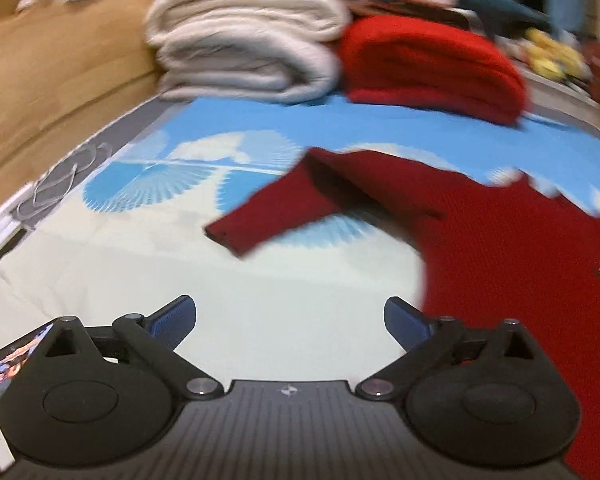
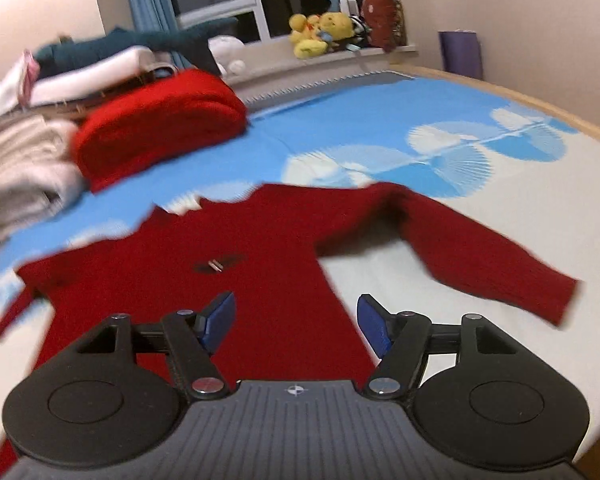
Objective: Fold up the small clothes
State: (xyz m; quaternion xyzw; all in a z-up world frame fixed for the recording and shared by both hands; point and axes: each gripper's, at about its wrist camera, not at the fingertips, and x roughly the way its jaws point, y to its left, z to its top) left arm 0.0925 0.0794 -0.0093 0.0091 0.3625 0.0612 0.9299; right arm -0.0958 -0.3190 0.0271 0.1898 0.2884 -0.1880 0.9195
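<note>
On bed (image 2: 500,216): red sweater (image 2: 236,248) spread flat

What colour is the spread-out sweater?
Dark red sweater, seen best in the right wrist view.

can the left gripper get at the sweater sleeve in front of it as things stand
Probably yes: the left gripper is open, and only bare bedsheet lies between it and the dark red sweater's sleeve, which lies flat and uncovered.

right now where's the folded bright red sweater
In the right wrist view the folded bright red sweater sits upper left on the bed, between the cream folded pile and the spread dark red sweater.
</note>
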